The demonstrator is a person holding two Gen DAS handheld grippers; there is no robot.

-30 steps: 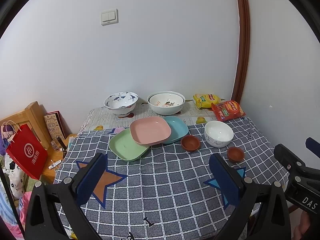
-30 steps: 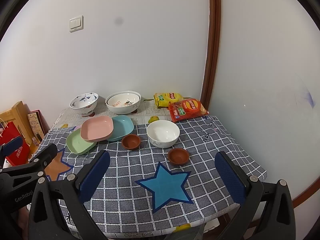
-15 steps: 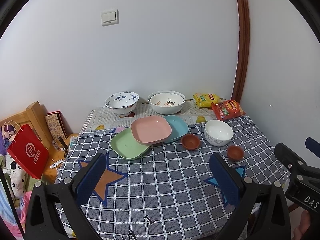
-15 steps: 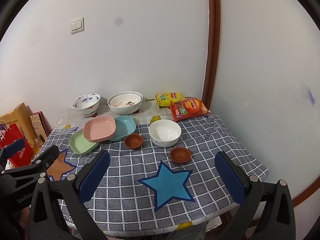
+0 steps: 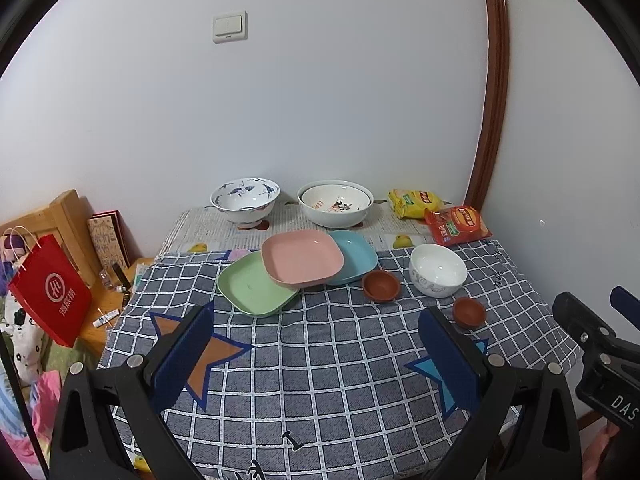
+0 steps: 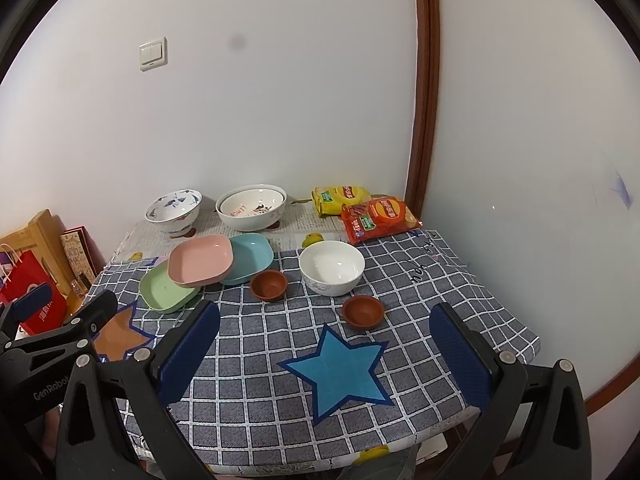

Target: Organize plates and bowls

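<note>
A pink plate [image 5: 303, 257] [image 6: 201, 259] lies across a green plate [image 5: 253, 288] [image 6: 166, 291] and a blue plate [image 5: 353, 255] [image 6: 250, 257]. A white bowl [image 5: 437, 270] [image 6: 331, 267] stands to their right, with two small brown bowls [image 5: 381, 286] [image 5: 469, 312] [image 6: 269, 284] [image 6: 363, 311] near it. At the back stand a blue-patterned bowl [image 5: 245, 200] [image 6: 173, 210] and a wide white bowl [image 5: 335, 207] [image 6: 252, 206]. My left gripper [image 5: 316, 354] and right gripper [image 6: 326, 354] hover open and empty over the table's front part.
The table [image 5: 340, 392] with a checked star cloth fills a wall corner. Yellow [image 5: 415, 202] and red snack bags [image 5: 457, 225] lie at the back right. A red paper bag [image 5: 50, 298] and a wooden stand [image 5: 68, 224] are left of the table.
Both grippers have drawn back and up a little, so the table looks smaller and further off. Nothing on the table has moved.
</note>
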